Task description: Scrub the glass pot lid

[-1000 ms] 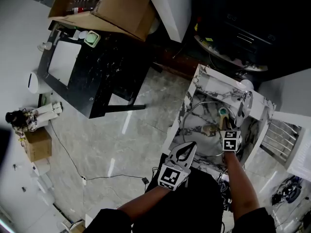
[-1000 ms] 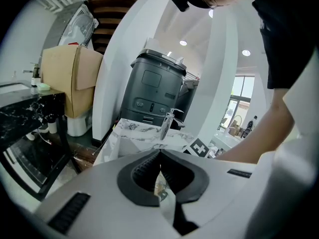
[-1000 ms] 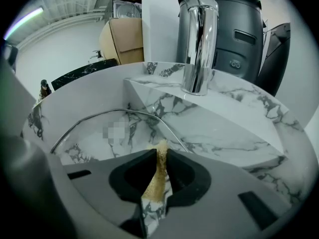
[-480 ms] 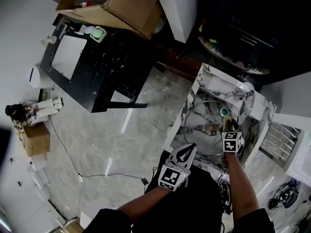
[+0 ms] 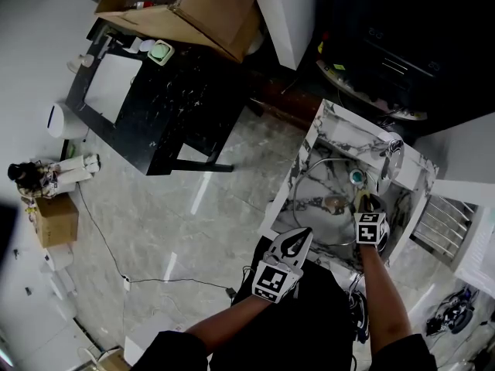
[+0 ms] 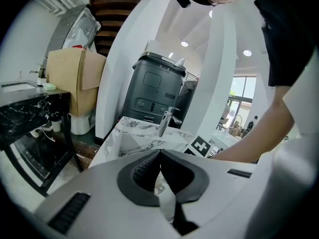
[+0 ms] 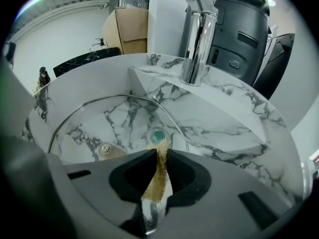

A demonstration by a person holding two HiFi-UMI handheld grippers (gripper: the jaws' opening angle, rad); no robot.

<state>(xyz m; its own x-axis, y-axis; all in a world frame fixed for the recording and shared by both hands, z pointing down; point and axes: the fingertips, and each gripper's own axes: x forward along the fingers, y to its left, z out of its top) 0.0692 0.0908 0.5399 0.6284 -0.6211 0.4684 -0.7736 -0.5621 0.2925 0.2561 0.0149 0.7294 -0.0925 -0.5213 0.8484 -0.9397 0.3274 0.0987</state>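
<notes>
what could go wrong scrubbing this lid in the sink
The glass lid lies loose in the marble sink with the shut left gripper off it, so it may slide under pressure. The right gripper pinches a thin scrub pad, which could slip out and let the jaws scrape glass.

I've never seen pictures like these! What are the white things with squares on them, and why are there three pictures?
There is no robot here. A person holds white tongs in each hand. One picture comes from a camera on the person's head, looking down. The other two come from cameras that ride on the tongs. A glass lid lies in the marble sink, under the tap. The right tongs pinch a thin brown pad, close to the lid. The left tongs are shut with nothing in them, near the sink's edge.
</notes>
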